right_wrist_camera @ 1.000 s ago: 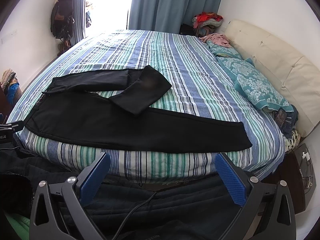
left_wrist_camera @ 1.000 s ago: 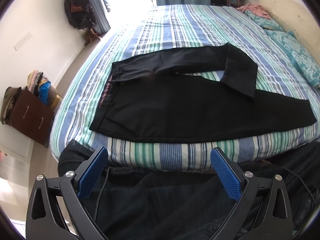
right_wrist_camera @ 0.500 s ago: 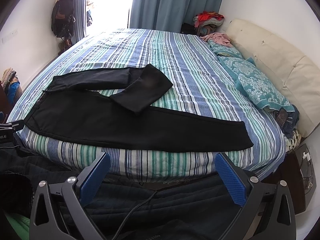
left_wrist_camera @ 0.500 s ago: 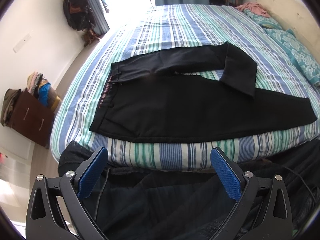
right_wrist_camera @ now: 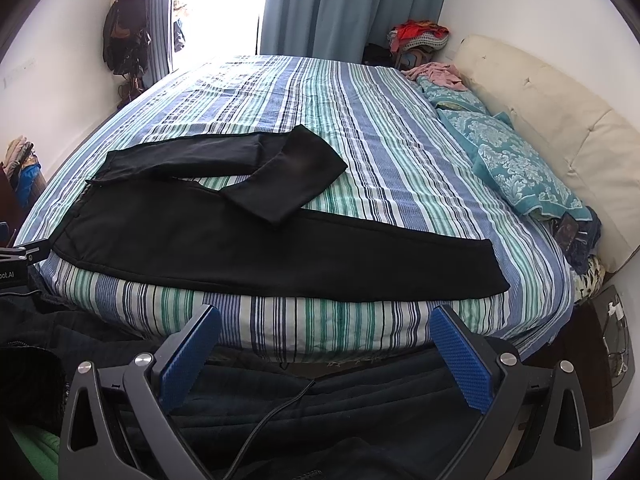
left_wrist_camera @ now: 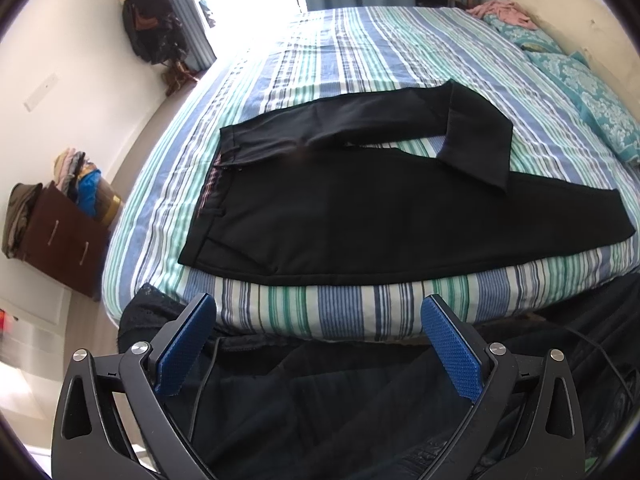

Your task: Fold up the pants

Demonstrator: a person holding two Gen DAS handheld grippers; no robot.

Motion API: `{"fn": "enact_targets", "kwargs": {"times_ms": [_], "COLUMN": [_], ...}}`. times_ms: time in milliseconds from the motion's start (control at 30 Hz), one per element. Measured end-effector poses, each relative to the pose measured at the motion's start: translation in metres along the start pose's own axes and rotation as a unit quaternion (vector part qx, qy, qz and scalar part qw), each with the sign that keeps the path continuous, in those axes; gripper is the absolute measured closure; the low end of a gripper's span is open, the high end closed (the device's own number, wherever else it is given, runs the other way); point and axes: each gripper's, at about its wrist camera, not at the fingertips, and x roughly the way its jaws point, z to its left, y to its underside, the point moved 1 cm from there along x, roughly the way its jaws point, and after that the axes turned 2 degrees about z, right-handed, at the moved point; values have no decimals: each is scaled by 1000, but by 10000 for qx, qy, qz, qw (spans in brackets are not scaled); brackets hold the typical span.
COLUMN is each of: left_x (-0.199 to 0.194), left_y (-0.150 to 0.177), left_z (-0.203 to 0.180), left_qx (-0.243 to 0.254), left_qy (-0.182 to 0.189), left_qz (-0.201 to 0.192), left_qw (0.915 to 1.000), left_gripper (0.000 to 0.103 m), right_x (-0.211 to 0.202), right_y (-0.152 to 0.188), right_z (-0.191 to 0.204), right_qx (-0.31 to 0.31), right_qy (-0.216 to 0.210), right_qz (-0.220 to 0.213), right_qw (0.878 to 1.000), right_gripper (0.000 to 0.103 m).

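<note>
Black pants (left_wrist_camera: 360,216) (right_wrist_camera: 224,240) lie spread along the near edge of a striped bed (left_wrist_camera: 360,52) (right_wrist_camera: 400,152), waistband to the left. The near leg runs straight to the right. The far leg is bent back, its cuff end lying across the near leg. My left gripper (left_wrist_camera: 318,344) hangs open below the bed's edge, in front of the pants' hip area, holding nothing. My right gripper (right_wrist_camera: 326,354) is also open and empty, below the bed edge in front of the near leg.
Teal patterned pillows (right_wrist_camera: 520,168) and a cream headboard (right_wrist_camera: 560,120) lie at the bed's right end. A dark wooden drawer unit (left_wrist_camera: 60,240) piled with clothes stands on the left. The person's dark clothing (right_wrist_camera: 320,412) and a cable fill the foreground.
Both views have shifted only slightly; the pants lie as before and both grippers stay open.
</note>
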Motion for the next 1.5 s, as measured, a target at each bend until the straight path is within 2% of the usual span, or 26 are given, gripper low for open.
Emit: {"fn": "enact_targets", "kwargs": {"times_ms": [1500], "left_x": [1], "left_y": [0], "left_z": [-2], "left_qx": [99], "left_qy": [-30], "left_qz": [4], "left_qw": [9999], "left_gripper": [1], "right_x": [9], "right_y": [2], "right_z": [3], "right_qx": [2], "right_qy": [-86], "right_qz": [88], "right_qw": [9999], "right_gripper": [0]}}
